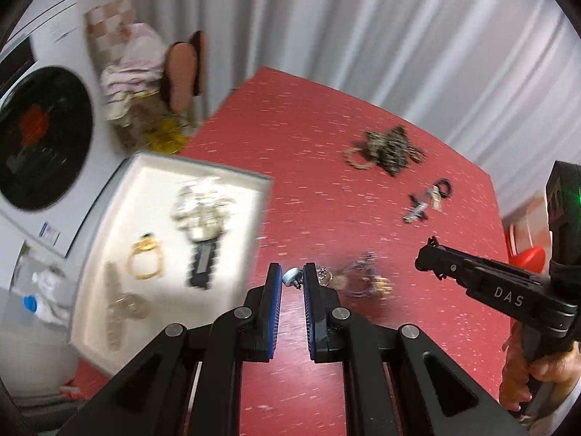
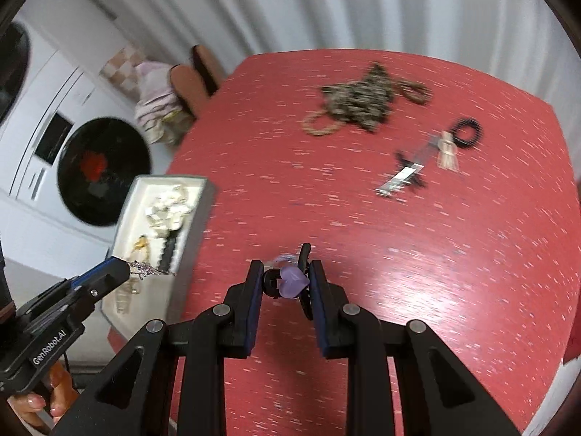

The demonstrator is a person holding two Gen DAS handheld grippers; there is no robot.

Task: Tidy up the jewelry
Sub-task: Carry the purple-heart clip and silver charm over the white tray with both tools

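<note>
Left tongs (image 1: 292, 277) clamping small pendant (image 1: 291, 276), right tongs (image 2: 287, 283) clamping purple clip (image 2: 292, 284), white tray (image 1: 109, 218) beside.

My left gripper (image 1: 292, 283) black with blue pads, silver round screws, my right gripper (image 2: 285, 279) likewise, white "DAS" and "GenRobot.AI" lettering, bare-skinned hands, pale-painted nails.

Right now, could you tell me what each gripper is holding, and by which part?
Left gripper pinches a small pale-blue bead piece. Right gripper clamps a black clip with a purple heart by its sides.
</note>
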